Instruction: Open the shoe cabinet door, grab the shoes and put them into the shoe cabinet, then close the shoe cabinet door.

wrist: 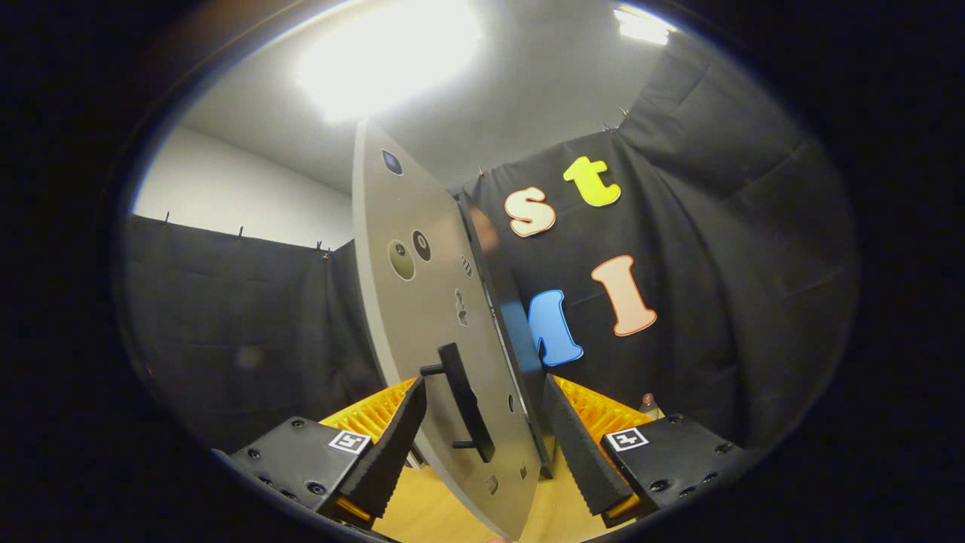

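1. Gripper (482, 445) stood wide, fingers either side of the grey cabinet door (422, 302), not pressing.
2. Door looked rigid and light; its black handle (464, 400), near the left finger, seemed the best hold.

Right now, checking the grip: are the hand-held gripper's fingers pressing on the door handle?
Apart. The gripper view shows the hand-held gripper open around the door, a gap beside the handle.
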Demonstrator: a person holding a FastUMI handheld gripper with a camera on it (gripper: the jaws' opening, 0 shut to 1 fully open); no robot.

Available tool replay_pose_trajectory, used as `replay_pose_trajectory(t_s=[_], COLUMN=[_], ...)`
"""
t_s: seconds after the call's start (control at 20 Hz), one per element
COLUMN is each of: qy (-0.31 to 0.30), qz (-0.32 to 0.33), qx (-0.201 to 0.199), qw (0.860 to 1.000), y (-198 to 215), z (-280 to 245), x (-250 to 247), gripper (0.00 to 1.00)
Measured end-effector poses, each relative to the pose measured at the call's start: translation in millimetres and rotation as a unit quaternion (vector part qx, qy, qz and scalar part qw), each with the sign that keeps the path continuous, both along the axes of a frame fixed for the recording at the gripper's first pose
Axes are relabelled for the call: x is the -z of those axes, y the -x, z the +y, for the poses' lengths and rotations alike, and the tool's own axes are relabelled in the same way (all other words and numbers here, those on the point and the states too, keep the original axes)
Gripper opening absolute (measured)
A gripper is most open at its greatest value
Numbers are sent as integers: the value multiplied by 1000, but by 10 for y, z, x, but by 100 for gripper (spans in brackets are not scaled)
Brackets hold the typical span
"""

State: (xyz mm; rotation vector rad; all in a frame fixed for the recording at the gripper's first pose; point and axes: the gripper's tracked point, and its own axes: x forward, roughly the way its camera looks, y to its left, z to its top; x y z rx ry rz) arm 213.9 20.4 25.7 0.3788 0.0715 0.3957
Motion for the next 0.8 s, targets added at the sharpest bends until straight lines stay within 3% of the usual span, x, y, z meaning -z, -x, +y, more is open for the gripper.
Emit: replay_pose_trajectory(t_s=[0.15,0.35,0.55,0.8], qy=[-5,36,74,70], qz=[12,14,-5,-1], qx=[-57,-142,-171,-211], qw=[998,989,982,975], y=[-135,-158,-174,-183], z=[108,382,505,834], x=[119,269,265,271], gripper=[97,97,95,95])
